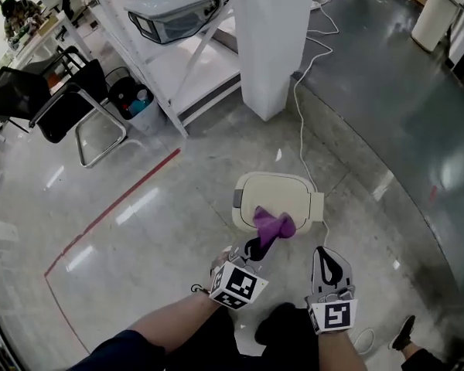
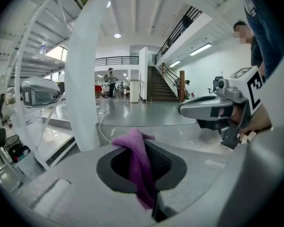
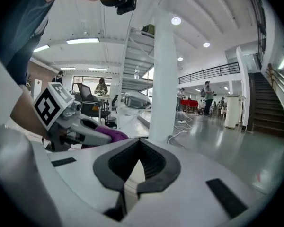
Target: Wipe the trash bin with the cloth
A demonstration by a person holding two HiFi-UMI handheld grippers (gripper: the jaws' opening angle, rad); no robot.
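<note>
My left gripper has its jaws clamped on the purple cloth, which hangs over the near edge of the trash bin lid, just ahead. My right gripper, jaws closed on nothing, sits short of the bin.

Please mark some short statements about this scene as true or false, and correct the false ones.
1. The left claw grips a purple cloth. True.
2. The cloth hangs in the air, clear of the trash bin. False: it lies on the bin's lid.
3. The right claw holds a second cloth. False: it holds nothing.
4. A white cable runs toward the bin. True.
</note>
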